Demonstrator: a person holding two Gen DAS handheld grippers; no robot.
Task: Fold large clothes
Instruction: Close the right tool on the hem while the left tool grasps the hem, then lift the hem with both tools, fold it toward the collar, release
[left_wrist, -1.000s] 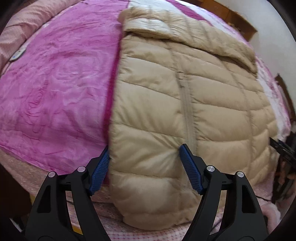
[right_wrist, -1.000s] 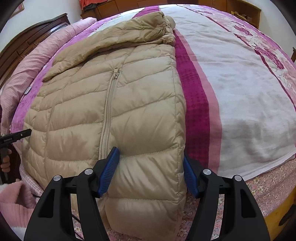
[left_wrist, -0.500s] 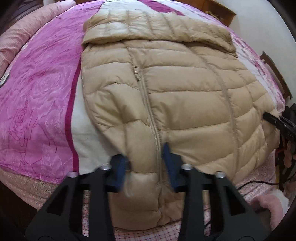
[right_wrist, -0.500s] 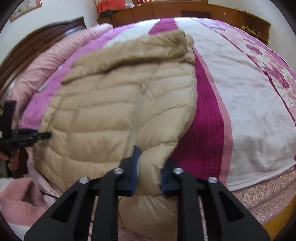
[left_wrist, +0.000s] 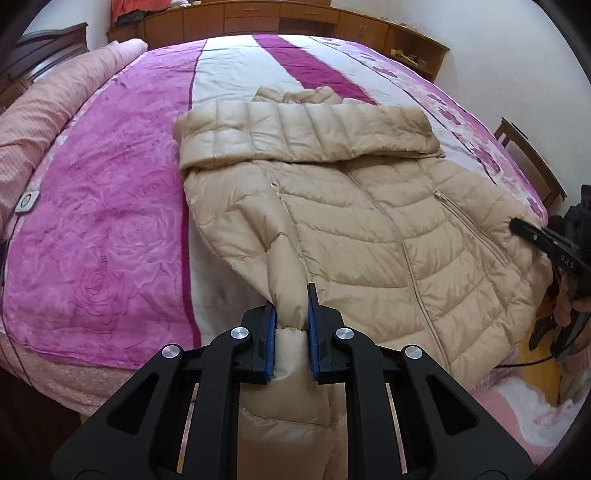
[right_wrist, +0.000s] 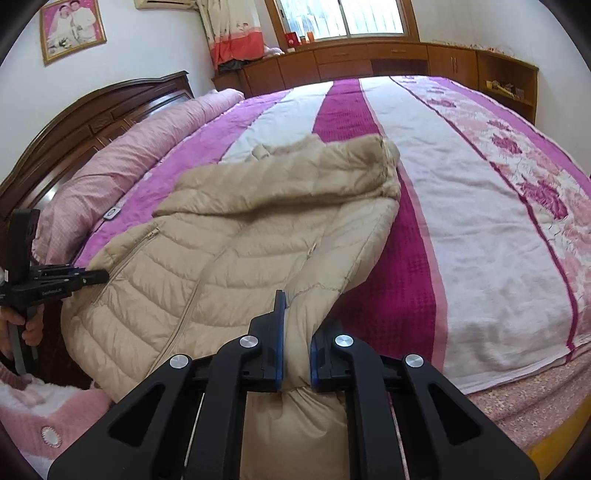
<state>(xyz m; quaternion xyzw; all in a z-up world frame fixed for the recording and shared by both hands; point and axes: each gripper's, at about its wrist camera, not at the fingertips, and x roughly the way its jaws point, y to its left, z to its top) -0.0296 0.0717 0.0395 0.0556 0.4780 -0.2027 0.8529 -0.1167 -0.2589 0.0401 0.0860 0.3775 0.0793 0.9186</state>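
Left gripper (left_wrist: 291, 325) and right gripper (right_wrist: 297, 345) just closed, pinching beige quilted puffer jacket (left_wrist: 351, 221) hem; slick padding may slip out mid-lift

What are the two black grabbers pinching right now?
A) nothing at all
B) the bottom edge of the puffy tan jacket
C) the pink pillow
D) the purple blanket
B. In each wrist view the blue pads press on a bunched fold of the tan jacket: the left gripper and the right gripper both hold its near hem, lifted off the bed.
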